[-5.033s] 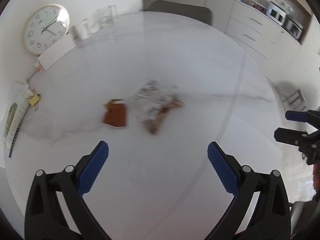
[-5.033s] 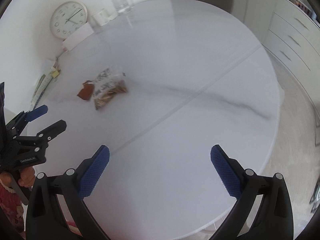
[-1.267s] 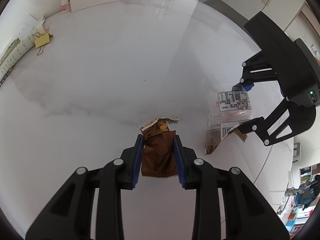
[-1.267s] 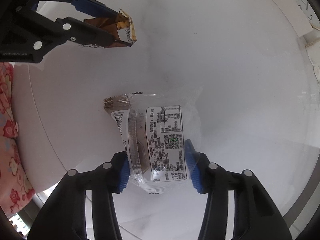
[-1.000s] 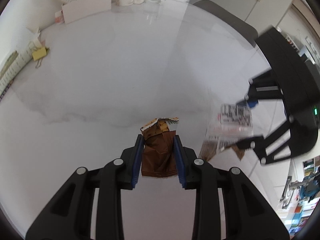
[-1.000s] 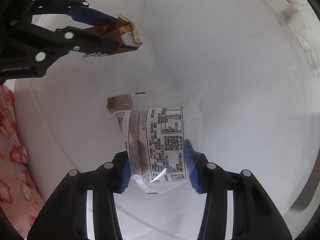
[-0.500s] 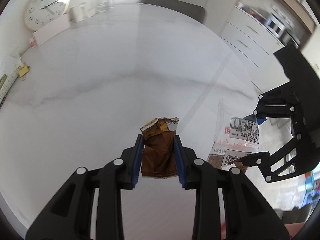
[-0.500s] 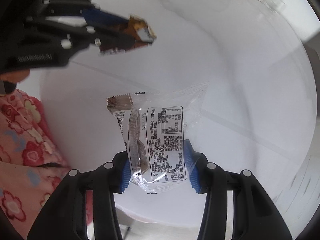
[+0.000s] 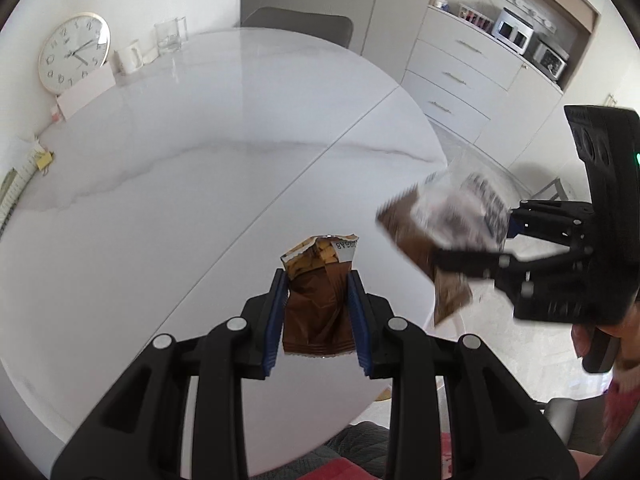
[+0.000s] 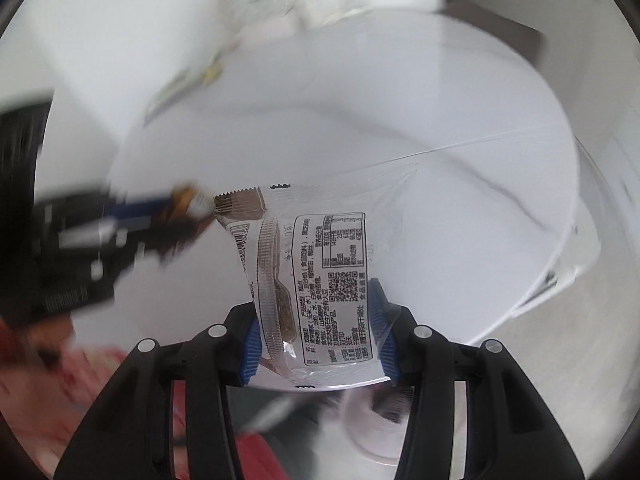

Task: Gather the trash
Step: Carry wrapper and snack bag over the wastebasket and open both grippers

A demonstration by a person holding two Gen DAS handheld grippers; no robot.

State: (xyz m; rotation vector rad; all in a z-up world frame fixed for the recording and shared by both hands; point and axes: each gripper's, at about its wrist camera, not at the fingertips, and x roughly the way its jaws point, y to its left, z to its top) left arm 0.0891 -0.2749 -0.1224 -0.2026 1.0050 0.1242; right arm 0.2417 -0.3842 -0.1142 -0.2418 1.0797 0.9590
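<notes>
My left gripper point(image 9: 318, 280) is shut on a torn brown snack wrapper point(image 9: 318, 304) and holds it above the near edge of the white marble table point(image 9: 200, 184). My right gripper point(image 10: 316, 292) is shut on a clear plastic wrapper with a printed label point(image 10: 320, 272). In the left wrist view the right gripper point(image 9: 472, 240) with its clear wrapper point(image 9: 448, 224) is to the right, past the table's edge. In the right wrist view the left gripper point(image 10: 160, 216) shows blurred at the left with the brown wrapper point(image 10: 184, 200).
A wall clock point(image 9: 72, 56), a white card point(image 9: 86, 90), a mug point(image 9: 128, 60) and a glass jug point(image 9: 170, 34) stand at the table's far left. Papers and a yellow note point(image 9: 42, 158) lie at its left edge. A grey chair point(image 9: 296, 26) and white drawers point(image 9: 456, 80) stand behind.
Both grippers have pulled back from the table's middle to its near edge with their wrappers still held. The right gripper has swung out past the right edge and is blurred.
</notes>
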